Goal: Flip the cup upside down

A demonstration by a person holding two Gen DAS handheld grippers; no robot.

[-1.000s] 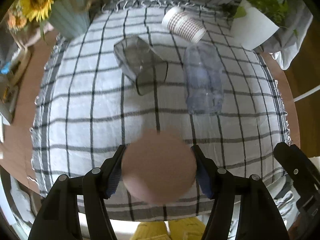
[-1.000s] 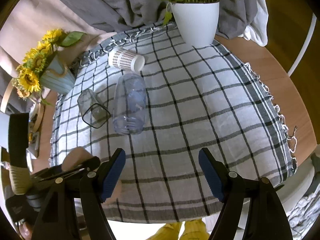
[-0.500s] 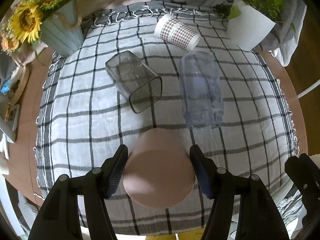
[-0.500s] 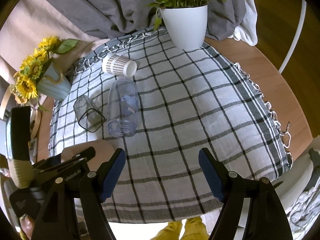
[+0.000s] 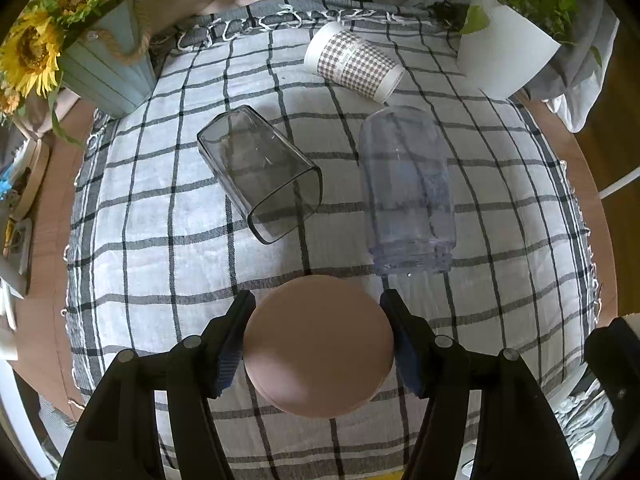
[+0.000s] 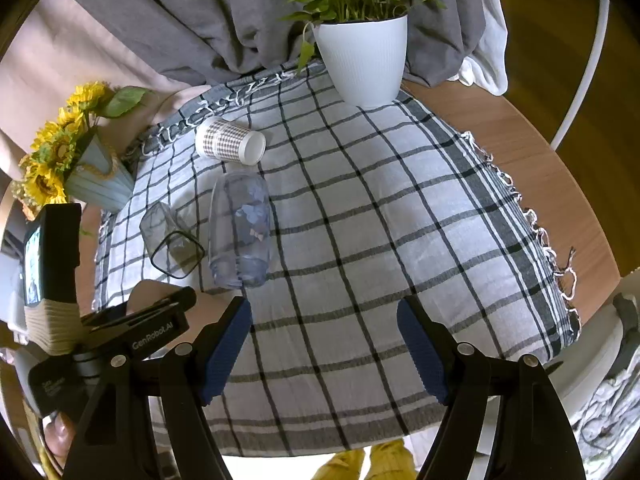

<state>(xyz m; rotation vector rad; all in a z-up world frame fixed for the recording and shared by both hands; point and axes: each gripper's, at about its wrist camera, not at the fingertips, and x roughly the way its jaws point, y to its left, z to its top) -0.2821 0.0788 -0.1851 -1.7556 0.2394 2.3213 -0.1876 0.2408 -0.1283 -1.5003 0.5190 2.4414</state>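
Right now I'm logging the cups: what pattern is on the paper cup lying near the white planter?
Brown-and-white houndstooth check on the paper cup, clearest in the left wrist view.

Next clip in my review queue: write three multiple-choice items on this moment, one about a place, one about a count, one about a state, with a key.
1. Where does the white plant pot stand?
A. at the far edge of the checked cloth
B. between the two grippers
C. beside the sunflower vase

2. How many cups lie on their sides on the cloth?
A. one
B. three
C. five

3. What is the left gripper doing?
A. hanging open over the cloth
B. shut on the pink cup
C. shut on a paper cup

Key: 1 A, the pot sits at the cloth's far end by the grey curtain. 2 B, the patterned paper cup, the smoky square tumbler and the clear bluish cup all lie down. 3 B, both blue pads press the pink cup's sides, while the right gripper stands open.
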